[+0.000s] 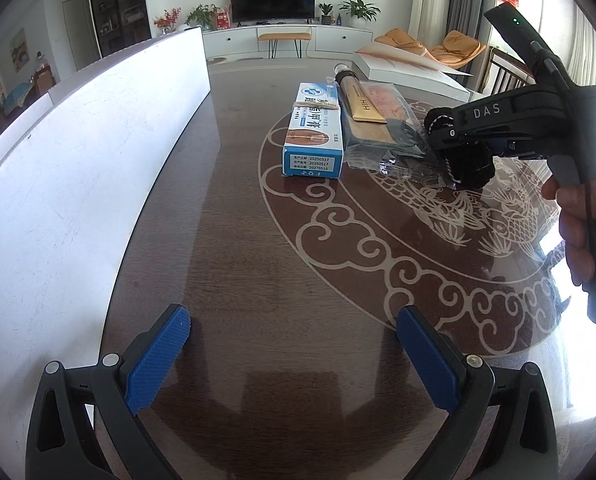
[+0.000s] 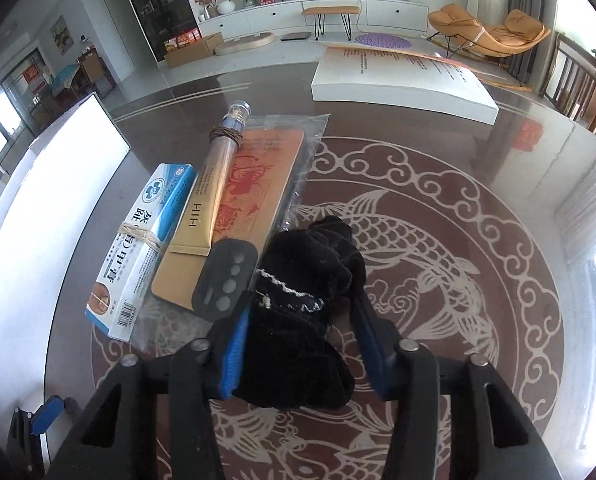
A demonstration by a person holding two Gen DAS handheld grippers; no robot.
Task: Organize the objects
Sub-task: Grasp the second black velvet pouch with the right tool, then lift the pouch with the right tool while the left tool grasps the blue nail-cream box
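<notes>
A soft black cloth bundle (image 2: 298,320), maybe a sock or a glove, sits low in the middle of the right wrist view. The right gripper (image 2: 298,312) has its two blue pads squeezed on it, one on each side, so the cloth bulges out in front and behind. I think it is held this way so it can be carried to the row of things.

That row lies just up and to the left of the cloth. A clear plastic bag (image 2: 258,184) with a brown card inside lies flat on the table (image 2: 477,208). A gold tube (image 2: 214,184) lies along the bag's left side. A blue and white box (image 2: 142,248) with a rubber band lies beside the tube. They all point the same way, so they look tidied up already. The cloth seems to be the next thing to join them, at the bag's near end.

In the left wrist view the left gripper (image 1: 294,356) is at the bottom. Its pads are wide apart with nothing between them. It looks like it is just waiting.
</notes>
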